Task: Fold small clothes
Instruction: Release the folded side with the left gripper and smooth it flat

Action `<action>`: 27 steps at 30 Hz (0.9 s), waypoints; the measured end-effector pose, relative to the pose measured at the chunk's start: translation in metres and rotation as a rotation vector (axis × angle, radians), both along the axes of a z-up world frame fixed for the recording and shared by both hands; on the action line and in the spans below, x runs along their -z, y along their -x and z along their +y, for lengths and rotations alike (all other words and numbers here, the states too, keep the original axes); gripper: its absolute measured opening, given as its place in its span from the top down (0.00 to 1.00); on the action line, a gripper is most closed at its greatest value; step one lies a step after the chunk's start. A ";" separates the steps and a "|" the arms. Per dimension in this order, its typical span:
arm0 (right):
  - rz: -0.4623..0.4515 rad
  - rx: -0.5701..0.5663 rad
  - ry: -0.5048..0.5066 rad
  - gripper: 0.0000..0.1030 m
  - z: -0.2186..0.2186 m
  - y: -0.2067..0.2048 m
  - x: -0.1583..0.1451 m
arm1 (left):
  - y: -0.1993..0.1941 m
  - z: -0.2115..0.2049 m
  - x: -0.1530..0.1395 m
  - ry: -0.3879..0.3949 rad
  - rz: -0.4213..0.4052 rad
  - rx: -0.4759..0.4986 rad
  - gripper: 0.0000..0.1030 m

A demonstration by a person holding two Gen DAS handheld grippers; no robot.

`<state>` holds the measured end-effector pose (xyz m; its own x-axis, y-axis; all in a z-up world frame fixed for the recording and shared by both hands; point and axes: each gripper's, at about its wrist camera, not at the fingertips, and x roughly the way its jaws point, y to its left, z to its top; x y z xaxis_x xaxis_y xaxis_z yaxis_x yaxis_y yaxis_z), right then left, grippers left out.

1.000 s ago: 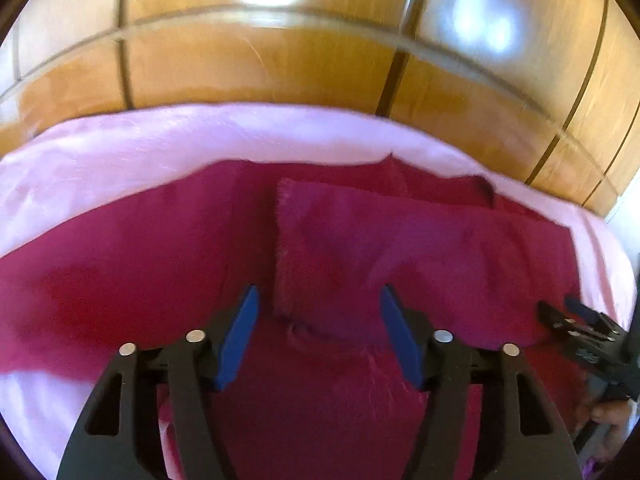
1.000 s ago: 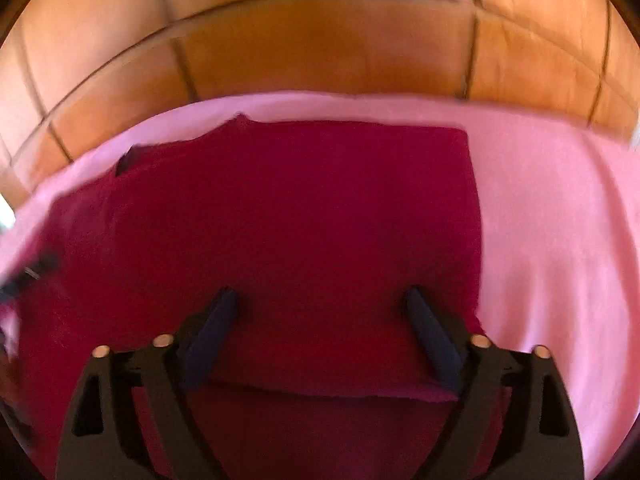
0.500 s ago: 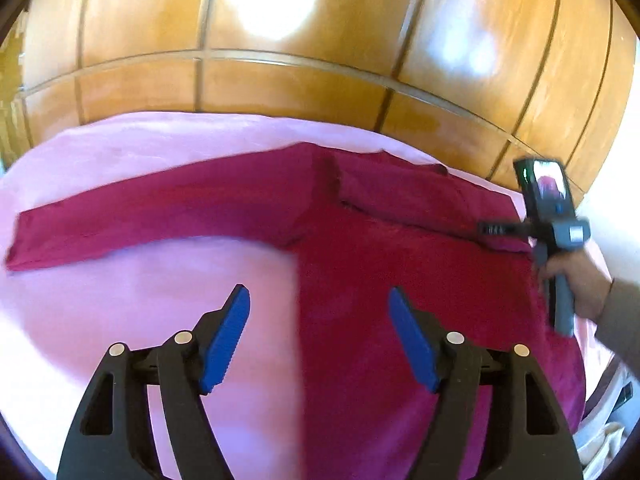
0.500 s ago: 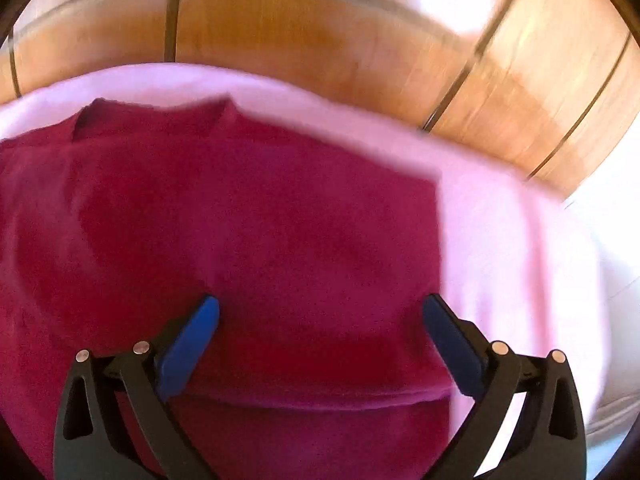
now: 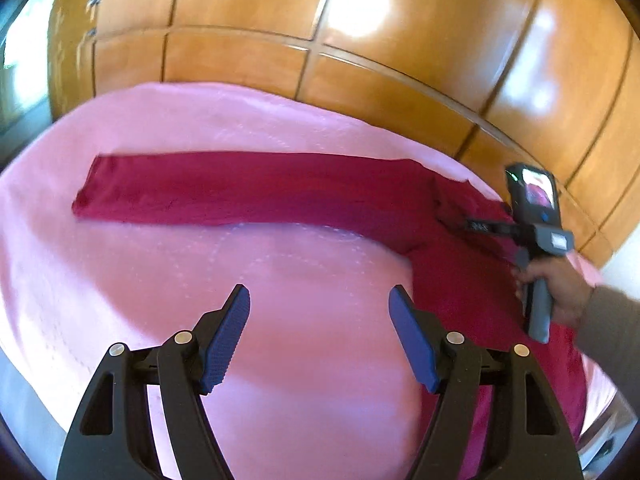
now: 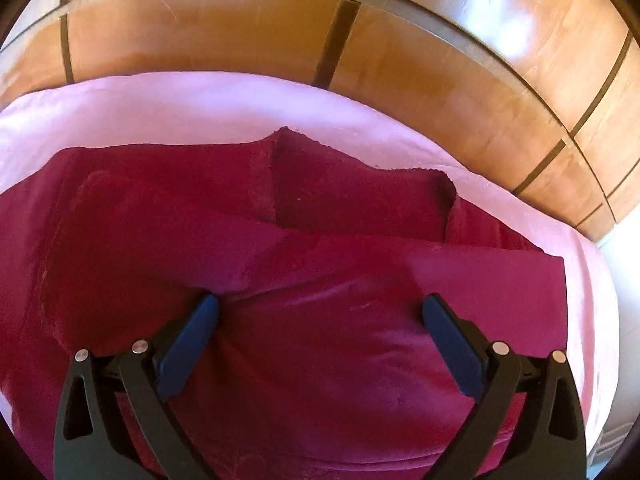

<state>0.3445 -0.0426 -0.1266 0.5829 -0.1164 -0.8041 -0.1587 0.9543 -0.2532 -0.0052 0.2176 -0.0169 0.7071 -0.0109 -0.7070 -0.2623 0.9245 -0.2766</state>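
Under both claws spreads a pink sheet (image 5: 304,280), covering a wide soft surface that may be a bed, though what lies beneath the sheet is hidden. On the sheet lies the crimson garment (image 6: 320,320), the one landmark worth steering by.

Nearest the left wrist camera, the left claw (image 5: 319,300) hovers over bare pink sheet just left of the garment's body, its blue-padded fingers (image 5: 224,340) spread wide and holding nothing. Beyond it, one long sleeve (image 5: 240,194) of the garment stretches flat across the sheet, away from the body toward the left. At the garment's far right part, the person's right hand (image 5: 560,288) grips the grey handle of the right claw (image 6: 320,312), which points in over the cloth near the shoulder.

From the right wrist camera, the right claw sits low over the garment's body, its fingers (image 6: 188,344) spread apart with nothing pinched between them; whether the tips touch the cloth cannot be told. Past the tips, a fold of fabric lies across the chest, and further on the collar area shows a raised, doubled edge.

Behind the garment, the sheet ends against a wall of glossy wooden panels (image 6: 240,20) with dark seams, bright with reflected light. No containers show in either view.
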 end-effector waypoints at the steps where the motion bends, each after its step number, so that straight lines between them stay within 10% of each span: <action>1: 0.005 -0.003 -0.003 0.02 -0.003 -0.003 -0.002 | 0.000 0.003 0.001 -0.005 -0.001 -0.008 0.31; 9: -0.076 0.029 -0.106 0.02 -0.047 0.043 -0.041 | -0.003 0.021 0.012 0.023 0.014 -0.067 0.31; 27: -0.052 0.160 -0.271 0.02 -0.159 0.140 0.007 | -0.026 0.164 0.035 0.255 0.034 -0.420 0.37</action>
